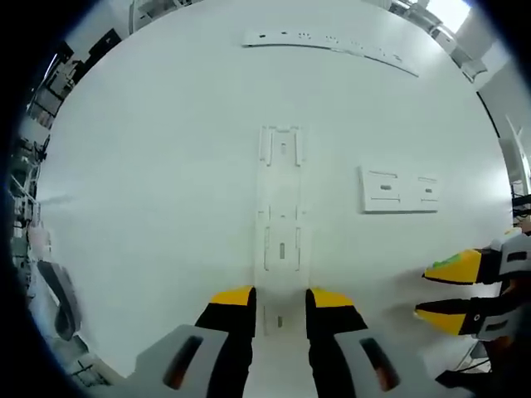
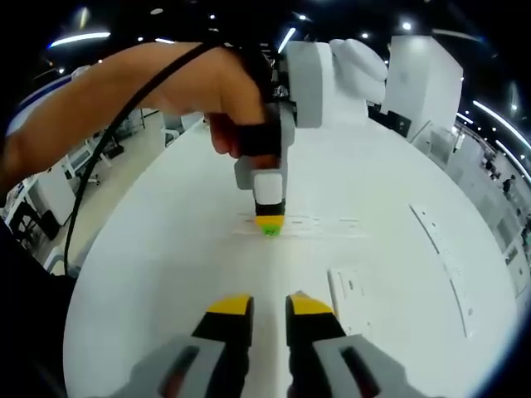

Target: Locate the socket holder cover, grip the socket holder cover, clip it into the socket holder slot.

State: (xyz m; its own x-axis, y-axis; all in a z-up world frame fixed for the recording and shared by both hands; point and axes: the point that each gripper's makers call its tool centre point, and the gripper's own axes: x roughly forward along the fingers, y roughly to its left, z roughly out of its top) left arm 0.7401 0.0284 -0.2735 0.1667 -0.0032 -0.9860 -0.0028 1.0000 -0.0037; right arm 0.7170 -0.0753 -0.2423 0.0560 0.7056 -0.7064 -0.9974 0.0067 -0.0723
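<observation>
In the left gripper view, the left gripper [image 1: 280,300] rests on the white table [image 1: 149,207], jaws apart astride the near end of the long socket holder [image 1: 280,207]. The socket holder cover [image 1: 400,191] lies apart to its right, unobstructed. A long strip [image 1: 332,43] lies far. The right gripper [image 1: 448,290] enters right, jaws apart, holding nothing.

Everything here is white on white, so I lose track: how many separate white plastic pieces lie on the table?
3: a long holder running away between the left fingers, a small cover to its right, and a long strip at the far edge. Others may be hidden.
</observation>
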